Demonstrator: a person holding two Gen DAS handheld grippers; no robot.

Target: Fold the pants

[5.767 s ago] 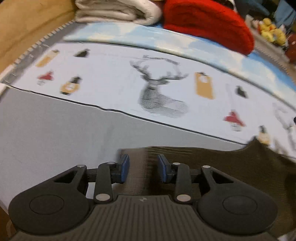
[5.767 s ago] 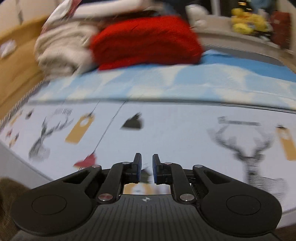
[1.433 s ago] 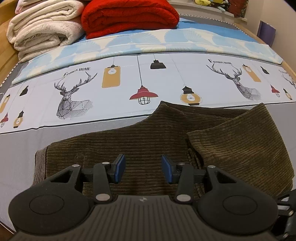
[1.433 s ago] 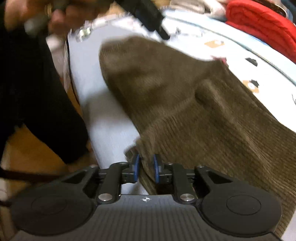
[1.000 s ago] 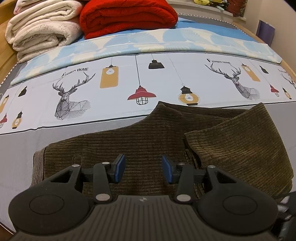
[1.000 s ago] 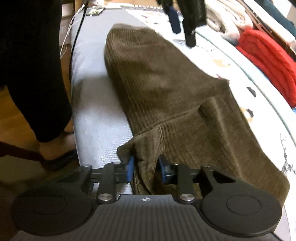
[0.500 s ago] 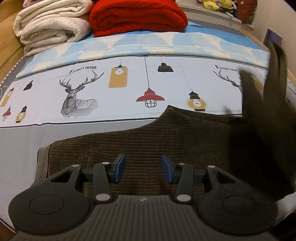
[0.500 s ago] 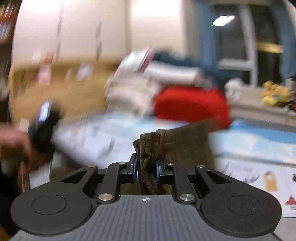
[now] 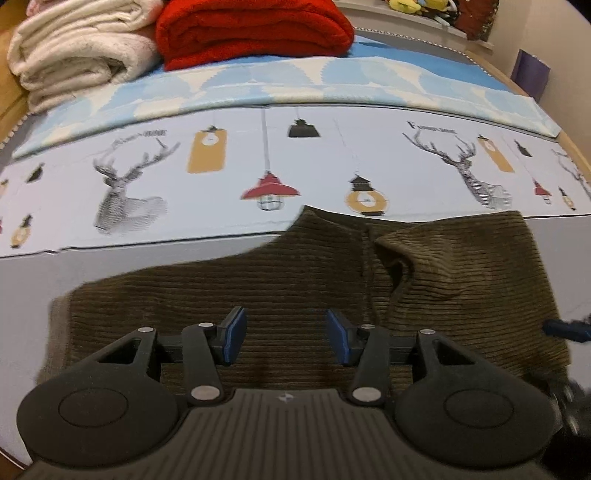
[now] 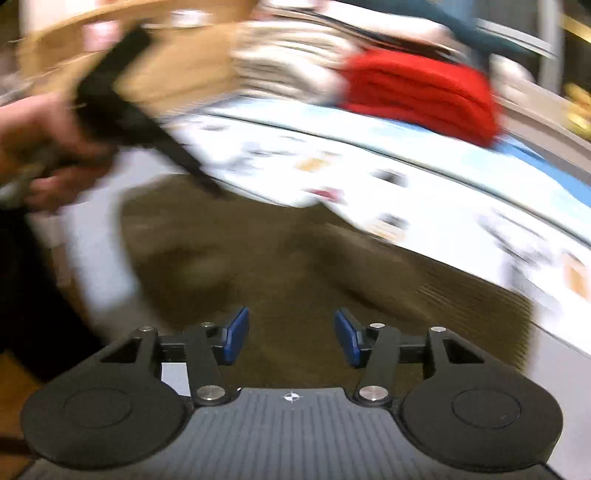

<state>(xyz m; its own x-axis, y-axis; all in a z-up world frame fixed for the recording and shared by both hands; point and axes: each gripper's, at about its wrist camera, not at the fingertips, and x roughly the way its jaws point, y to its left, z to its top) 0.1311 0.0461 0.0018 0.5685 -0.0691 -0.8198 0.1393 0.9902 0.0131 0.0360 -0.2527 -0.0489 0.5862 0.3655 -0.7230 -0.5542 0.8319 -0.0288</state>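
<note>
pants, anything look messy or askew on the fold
Yes. The folded-over flap on the pants lies crooked, with a bunched pucker near the middle, and its edges don't line up with the layer below. Both claws, left and right, are open and holding nothing.

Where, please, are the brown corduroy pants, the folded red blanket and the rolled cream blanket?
Brown corduroy pants (image 9: pixel 295 280), left wrist view: on the ribbed middle panel.
Folded red blanket (image 9: pixel 251 29), left wrist view: on its top fold.
Rolled cream blanket (image 9: pixel 74 59), left wrist view: on its fluffy front roll.
</note>
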